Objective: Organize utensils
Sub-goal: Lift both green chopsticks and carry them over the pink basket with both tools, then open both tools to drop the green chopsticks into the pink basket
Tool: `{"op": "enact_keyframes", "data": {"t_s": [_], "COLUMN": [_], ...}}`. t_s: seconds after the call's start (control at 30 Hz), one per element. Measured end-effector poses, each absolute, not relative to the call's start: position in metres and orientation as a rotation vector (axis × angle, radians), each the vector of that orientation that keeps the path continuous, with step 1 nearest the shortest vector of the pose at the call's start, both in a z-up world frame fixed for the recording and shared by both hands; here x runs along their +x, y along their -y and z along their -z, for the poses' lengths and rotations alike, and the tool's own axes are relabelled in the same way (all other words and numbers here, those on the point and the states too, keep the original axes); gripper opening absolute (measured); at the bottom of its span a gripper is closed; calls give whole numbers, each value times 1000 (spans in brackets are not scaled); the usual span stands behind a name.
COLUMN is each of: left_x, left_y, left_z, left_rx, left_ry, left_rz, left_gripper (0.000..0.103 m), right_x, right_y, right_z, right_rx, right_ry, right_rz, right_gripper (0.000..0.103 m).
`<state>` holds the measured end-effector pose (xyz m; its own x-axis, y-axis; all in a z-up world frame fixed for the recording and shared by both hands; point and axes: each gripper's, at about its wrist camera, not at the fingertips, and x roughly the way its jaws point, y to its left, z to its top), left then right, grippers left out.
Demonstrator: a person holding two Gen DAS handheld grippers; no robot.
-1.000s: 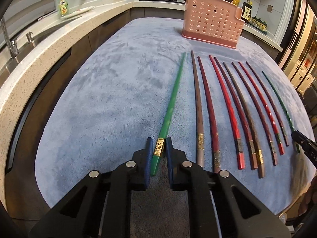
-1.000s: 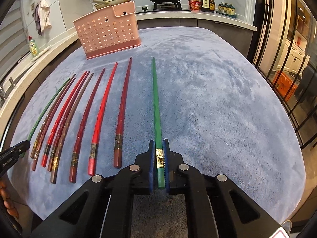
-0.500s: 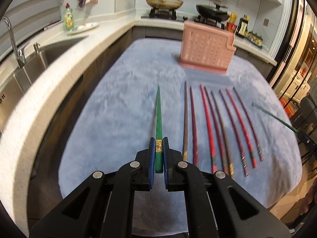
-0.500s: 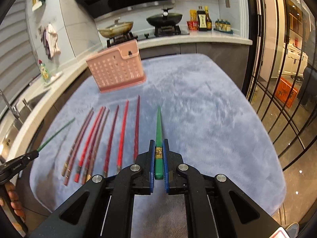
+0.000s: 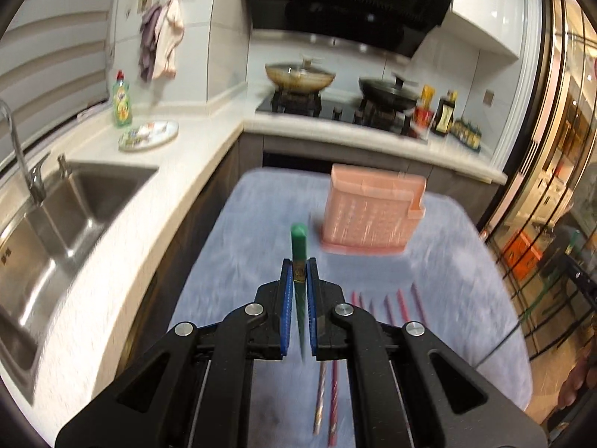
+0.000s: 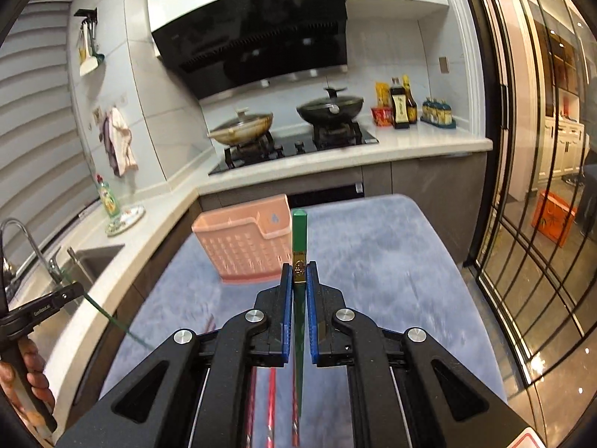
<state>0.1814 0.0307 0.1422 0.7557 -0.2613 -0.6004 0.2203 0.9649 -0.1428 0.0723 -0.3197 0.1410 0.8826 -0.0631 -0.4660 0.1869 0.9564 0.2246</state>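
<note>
Soft blue-grey cloth [image 5: 440, 261] covers the whole table, the biggest thing here. A white counter [image 5: 156, 194] bends around the table's far and left sides. A steel sink [image 5: 63, 201] is set in the counter on the left. On the far part sits a stove with a tan pan [image 5: 299, 74] and a black pan [image 5: 388, 91].

A pink basket [image 5: 369, 212] full of little holes stands on the far end of the cloth. A green soap bottle [image 5: 122, 99] stands on the counter past the sink.

The left claw [image 5: 299, 268] is clenched on a green chopstick [image 5: 298, 242]. The stick is up in the air above the cloth. Its fat end sticks out past the blue pads [image 5: 286, 291] and its thin end points down and back. The basket is farther off and a bit to the right of it.

The right claw [image 6: 299, 272] is clenched on a second green chopstick [image 6: 299, 231], held up the same way, with a gold band right at the pads. The basket sits just left of that fat end, farther away.

The red and brown chopsticks [image 5: 401, 300] lie side by side on the near part of the cloth, below the claws. They are blurry, so I cannot count them.
</note>
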Motion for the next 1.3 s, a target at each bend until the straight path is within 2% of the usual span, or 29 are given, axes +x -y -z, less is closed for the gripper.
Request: {"op": "enact_keyframes", "data": {"t_s": [0.3,0.53,0.7,0.93,1.13,1.2,1.3], "left_x": [234,296,336,371,380,381,372], "left_y": [-3,28,48,59,54,51,44], "left_z": [-219,-257,-243,-196,-160,-155,-151], "left_rx": [-132,-187,-173,-163,-141,-134,-120], "left_ry": [-475,-352,-372,-453,-517,-538,-549], "left_rz": [290,273,244,238,199,190,178], "left_gripper": [7,7,7,7,8,9,11], "right_x": [148,228,278,314,322,317,302], "right_y": [315,316,314,319,318,317,317], "right_z": [-210,-230,-220,-177,-144,-143,-149], "right_rx": [304,370,375,378,354,355,347], "right_ry": [-318,-256,-280,-354,-419,-416,-403], "right_rz": [67,34,52,77,96,102,98], "right_gripper": [7,7,7,7,8,14,14]}}
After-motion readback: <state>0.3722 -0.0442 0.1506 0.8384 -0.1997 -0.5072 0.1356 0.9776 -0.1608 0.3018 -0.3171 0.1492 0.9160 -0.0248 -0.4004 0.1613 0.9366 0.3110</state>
